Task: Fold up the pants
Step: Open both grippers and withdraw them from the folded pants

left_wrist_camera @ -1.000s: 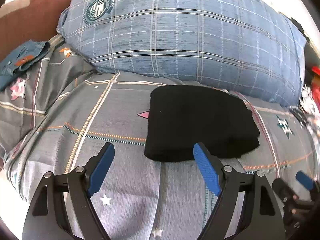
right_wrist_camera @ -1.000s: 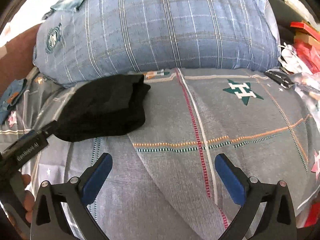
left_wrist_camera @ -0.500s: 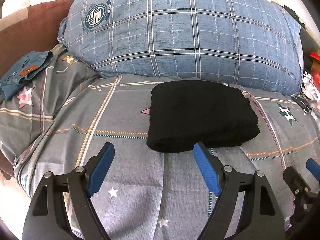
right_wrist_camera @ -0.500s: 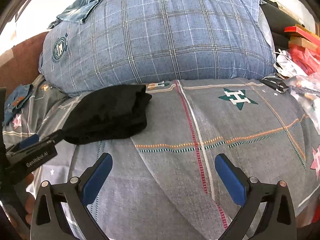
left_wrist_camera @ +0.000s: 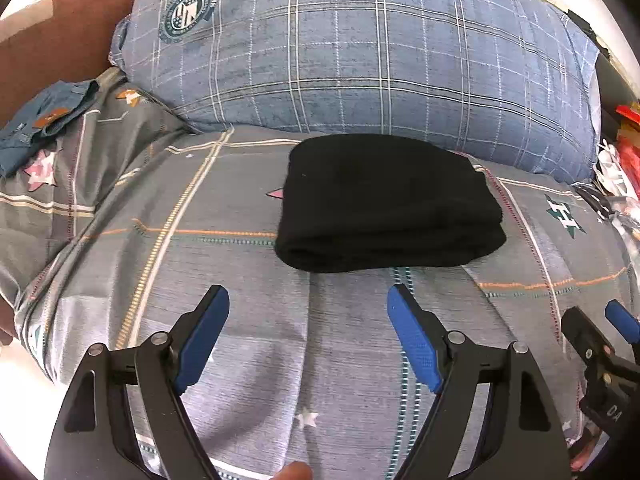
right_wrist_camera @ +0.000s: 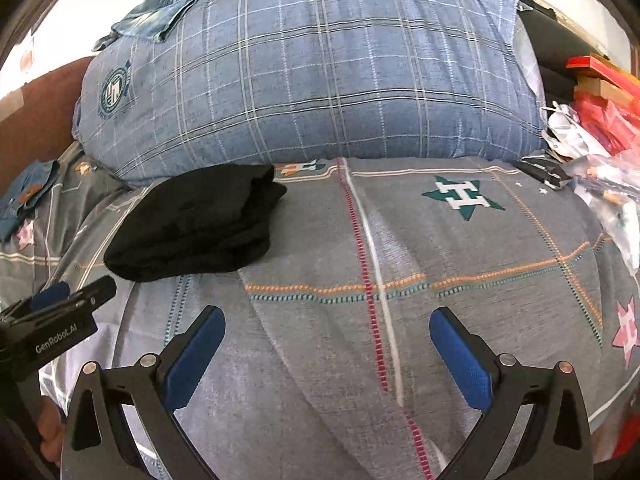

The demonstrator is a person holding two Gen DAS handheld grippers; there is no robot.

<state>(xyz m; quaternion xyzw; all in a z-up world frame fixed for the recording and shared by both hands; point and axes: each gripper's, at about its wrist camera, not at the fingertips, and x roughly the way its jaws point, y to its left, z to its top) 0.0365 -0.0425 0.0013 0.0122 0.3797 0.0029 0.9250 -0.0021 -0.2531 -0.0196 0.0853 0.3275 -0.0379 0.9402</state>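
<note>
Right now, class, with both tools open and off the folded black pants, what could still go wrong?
1. The pants rest on a rumpled, sloping bedspread, so the stacked layers seen at the right edge may slide or spring open.
2. The left tool hangs open just short of the near fold; a forward nudge could catch it.
3. The right tool is over bare bedspread, too far aside to steady the bundle.

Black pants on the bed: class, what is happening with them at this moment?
A person holds two grippers above a grey patterned bedspread. The black pants lie in a compact folded bundle in front of a blue plaid pillow. The left gripper and the right gripper are both open, empty and clear of the pants. The folding looks done.
</note>
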